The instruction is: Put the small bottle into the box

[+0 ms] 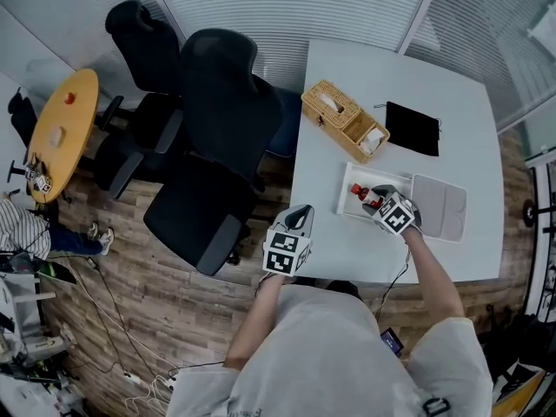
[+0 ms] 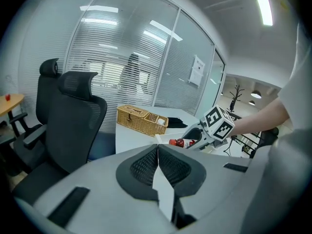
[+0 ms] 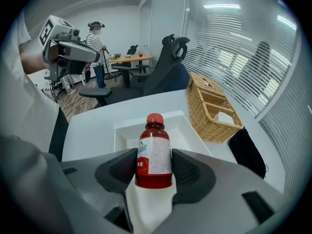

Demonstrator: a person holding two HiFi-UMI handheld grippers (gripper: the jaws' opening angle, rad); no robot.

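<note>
A small bottle [image 3: 153,152] of red liquid with a red cap and a white label is clamped between the jaws of my right gripper [image 3: 153,172]. It hangs over the white open box [image 3: 127,130] on the table. In the head view the bottle [image 1: 367,195] and right gripper [image 1: 387,207] are above the box [image 1: 347,183]. From the left gripper view the bottle [image 2: 181,142] shows far off. My left gripper [image 2: 158,167] is shut with nothing in it, held off the table's near left edge [image 1: 295,224].
A wicker basket [image 1: 343,118] and a black pouch [image 1: 413,127] lie further back on the white table [image 1: 434,68]. The box's grey lid [image 1: 439,207] rests right of the box. Black office chairs [image 1: 204,137] stand left of the table. A person stands by a round wooden table [image 3: 124,58].
</note>
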